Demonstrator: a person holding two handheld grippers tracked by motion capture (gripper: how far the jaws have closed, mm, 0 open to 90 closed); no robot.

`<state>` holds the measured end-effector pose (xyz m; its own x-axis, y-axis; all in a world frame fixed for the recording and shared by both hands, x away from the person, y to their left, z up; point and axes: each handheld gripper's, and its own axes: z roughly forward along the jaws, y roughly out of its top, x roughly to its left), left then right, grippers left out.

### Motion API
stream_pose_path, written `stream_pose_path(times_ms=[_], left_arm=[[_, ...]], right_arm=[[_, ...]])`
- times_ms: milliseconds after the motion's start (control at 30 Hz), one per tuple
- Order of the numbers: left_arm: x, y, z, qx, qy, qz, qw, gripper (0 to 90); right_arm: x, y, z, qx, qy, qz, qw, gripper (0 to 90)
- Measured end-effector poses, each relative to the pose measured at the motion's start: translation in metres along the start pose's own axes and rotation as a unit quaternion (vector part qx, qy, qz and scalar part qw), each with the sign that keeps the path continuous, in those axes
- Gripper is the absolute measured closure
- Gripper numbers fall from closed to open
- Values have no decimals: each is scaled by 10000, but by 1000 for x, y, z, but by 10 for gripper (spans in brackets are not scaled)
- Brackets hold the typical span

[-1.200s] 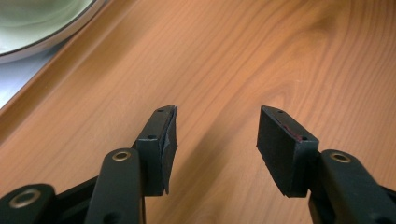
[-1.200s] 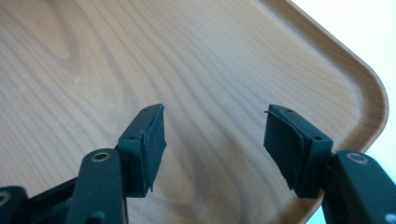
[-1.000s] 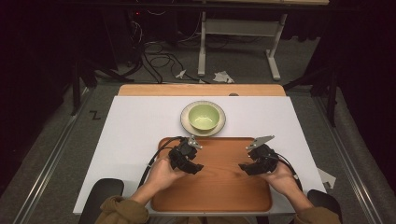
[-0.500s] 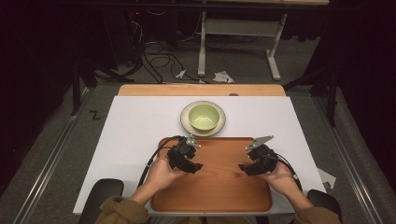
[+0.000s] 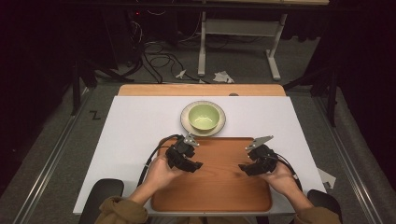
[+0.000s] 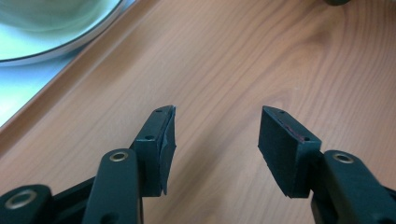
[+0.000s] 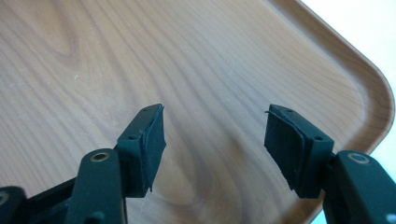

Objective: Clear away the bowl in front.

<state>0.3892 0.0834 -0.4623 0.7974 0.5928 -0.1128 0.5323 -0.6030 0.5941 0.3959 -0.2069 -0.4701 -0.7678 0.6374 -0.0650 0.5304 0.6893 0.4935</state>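
counter: white rectangular counter (image 5: 130,140) with a pale wooden strip along its far edge; its near edge is cut off by the person's arms and the frame.
tray: rounded-corner brown wooden tray (image 5: 219,186) with visible grain and a low raised rim, lying on the near half of the counter; its near edge is partly hidden by both hands. the right gripper view shows one curved corner (image 7: 369,93) against the white surface.
plate: round grey-rimmed plate (image 5: 186,122) just beyond the tray's far edge; in the left gripper view only a blurred arc (image 6: 60,44) is seen, cut off at the top.
bowl: smooth pale green round bowl (image 5: 203,116) standing on the plate, inside hard to make out.
left claw (image 5: 198,164): matte black, over the tray's left part, open wide with nothing between the flat pads (image 6: 166,140); bare wood shows in the gap.
right claw (image 5: 243,166): matte black, over the tray's right part, equally wide apart and empty.
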Motion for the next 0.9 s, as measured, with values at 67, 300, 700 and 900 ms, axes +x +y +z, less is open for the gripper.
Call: stream_pose_path(times_ms=[67,300,700,900], left_arm=[[0,0,-2,-22,-1,-3,10000,461],[-1,1,-11,-117,6,-23,9999,458],[5,17,-18,-285,-168,-269,9991,459],[11,29,-22,-318,-68,-375,9988,459]], right_arm=[[0,0,1,7,-15,13,10000,383],[1,1,4,103,-40,-21,9999,382],[0,0,3,98,-46,-144,9998,383],[2,0,1,82,-25,-223,9997,383]])
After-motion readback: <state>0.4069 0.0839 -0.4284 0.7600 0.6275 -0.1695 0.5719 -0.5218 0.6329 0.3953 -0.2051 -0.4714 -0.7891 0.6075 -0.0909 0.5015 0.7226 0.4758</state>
